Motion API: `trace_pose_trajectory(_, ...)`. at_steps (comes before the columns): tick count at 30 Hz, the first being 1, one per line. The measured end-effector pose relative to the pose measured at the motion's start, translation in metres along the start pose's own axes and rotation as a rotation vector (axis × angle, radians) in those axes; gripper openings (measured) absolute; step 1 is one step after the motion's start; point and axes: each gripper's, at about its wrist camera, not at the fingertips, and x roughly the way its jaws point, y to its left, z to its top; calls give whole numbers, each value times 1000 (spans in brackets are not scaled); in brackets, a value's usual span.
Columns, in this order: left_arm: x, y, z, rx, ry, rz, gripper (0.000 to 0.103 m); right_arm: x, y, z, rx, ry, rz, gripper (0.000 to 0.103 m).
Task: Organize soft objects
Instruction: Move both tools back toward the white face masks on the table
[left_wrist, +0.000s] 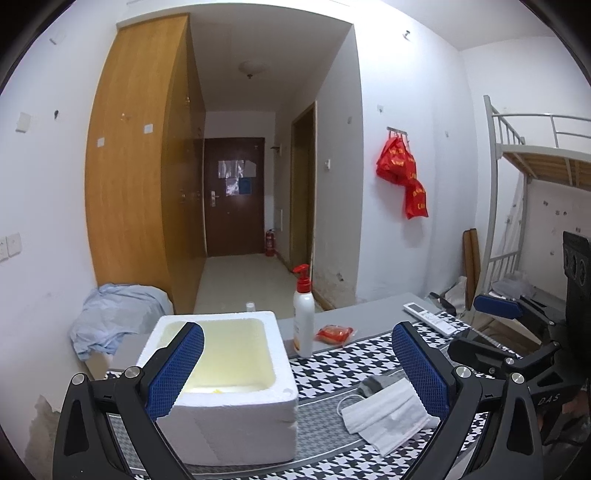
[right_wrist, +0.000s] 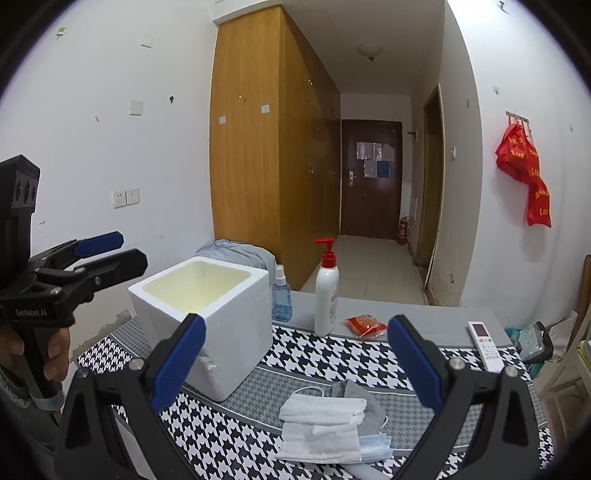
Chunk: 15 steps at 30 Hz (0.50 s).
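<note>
We see both wrist views in even, cool indoor light, moderately bright, with soft, faint shadows on the tabletop (left_wrist: 332, 373). The far hallway is dimmer. Strong fisheye distortion bows the walls and the wardrobe (left_wrist: 136, 155), and black vignetting fills the corners. Focus is fairly sharp in the centre, softening slightly toward the edges.

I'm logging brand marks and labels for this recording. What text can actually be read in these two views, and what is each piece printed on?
"GenRobot.AI": on the black body of the left gripper, right wrist view.
"DAS": on the black body of the right gripper, left wrist view.
Yellow characters on the red bags: too blurred to read.
Print on the pump bottle, remote control, red snack packet and door papers: too small to read.
</note>
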Motion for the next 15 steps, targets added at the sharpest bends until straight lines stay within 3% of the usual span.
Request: trace_pose_trajectory(15, -2, -16, -24, 19, 11, -24, 102, -8, -6, -15, 13, 4, -14, 101)
